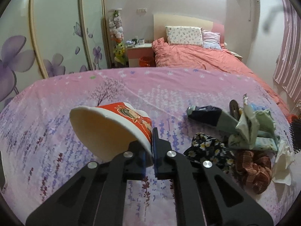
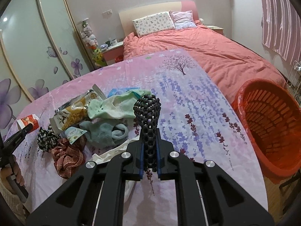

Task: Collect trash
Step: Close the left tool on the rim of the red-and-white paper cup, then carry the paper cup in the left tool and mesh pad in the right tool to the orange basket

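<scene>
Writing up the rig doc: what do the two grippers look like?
Both the left gripper and right gripper look alike: matte black angular linkage arms with cut-out slots, round silver pivot screws, and blue pads lining the jaws. No cables or markings are visible. No sleeve can be made out.

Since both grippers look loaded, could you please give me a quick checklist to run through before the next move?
1. Left gripper pinching the paper cup by its rim: ok.
2. Cup clear of the bedsheet: ok.
3. Right gripper shut on the black mesh item: ok.
4. Red basket in view, opening unobstructed: ok.
5. Whether the mesh item is trash: cannot tell.
6. Pile fully cleared: not ok, snack wrapper remains.
</scene>
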